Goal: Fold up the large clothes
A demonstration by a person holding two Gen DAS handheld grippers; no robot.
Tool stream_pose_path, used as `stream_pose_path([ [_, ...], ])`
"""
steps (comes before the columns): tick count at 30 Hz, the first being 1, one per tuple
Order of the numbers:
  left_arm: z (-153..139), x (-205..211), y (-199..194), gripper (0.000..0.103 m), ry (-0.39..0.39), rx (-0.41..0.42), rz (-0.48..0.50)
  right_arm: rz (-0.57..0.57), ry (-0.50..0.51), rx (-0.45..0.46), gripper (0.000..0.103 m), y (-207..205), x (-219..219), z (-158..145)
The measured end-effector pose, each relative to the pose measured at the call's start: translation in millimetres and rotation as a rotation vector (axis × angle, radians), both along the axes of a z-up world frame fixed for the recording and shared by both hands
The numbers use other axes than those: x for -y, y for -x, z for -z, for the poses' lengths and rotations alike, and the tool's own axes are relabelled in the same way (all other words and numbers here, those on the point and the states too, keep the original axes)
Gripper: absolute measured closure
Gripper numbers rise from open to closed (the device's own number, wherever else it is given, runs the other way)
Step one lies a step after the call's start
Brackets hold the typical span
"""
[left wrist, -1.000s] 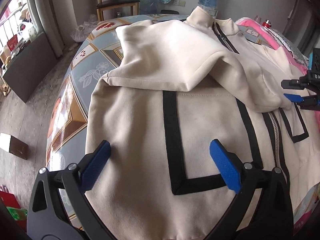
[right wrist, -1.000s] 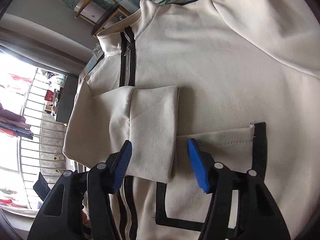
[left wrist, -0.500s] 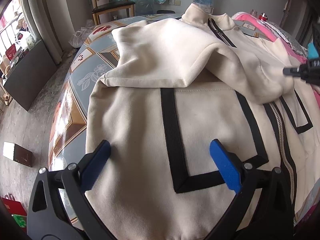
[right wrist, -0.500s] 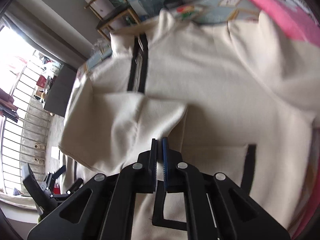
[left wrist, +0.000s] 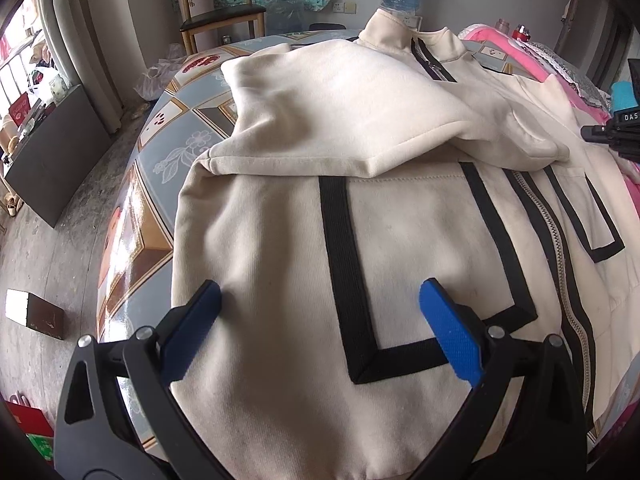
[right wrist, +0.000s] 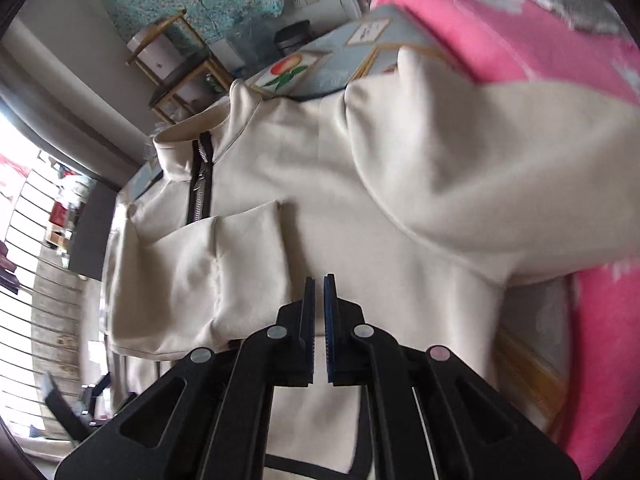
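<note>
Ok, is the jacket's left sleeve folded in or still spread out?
Folded in: the sleeve lies across the jacket chest, cuff past the zipper.

Your left tool (left wrist: 320,320) has bare surface (left wrist: 176,132) to its left beside the jacket (left wrist: 280,240). The folded sleeve (left wrist: 340,120) humps across ahead of you. Right of the jacket, pink cloth (right wrist: 600,320) crowds the edge near your right tool (right wrist: 319,320).
</note>
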State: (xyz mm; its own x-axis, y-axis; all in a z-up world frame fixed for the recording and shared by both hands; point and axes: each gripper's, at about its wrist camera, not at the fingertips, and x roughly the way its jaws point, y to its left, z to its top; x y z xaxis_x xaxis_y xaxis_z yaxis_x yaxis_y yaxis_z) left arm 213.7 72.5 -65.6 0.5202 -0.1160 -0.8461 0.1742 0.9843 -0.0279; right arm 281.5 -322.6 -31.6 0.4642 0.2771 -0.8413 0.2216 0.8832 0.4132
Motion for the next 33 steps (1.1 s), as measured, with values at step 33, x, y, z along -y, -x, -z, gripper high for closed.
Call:
stream_pose_path([
  [33, -26, -39, -1, 0.007, 0.12, 0.086, -0.115, -0.001, 0.238, 0.049, 0.098, -19, -10, -9],
])
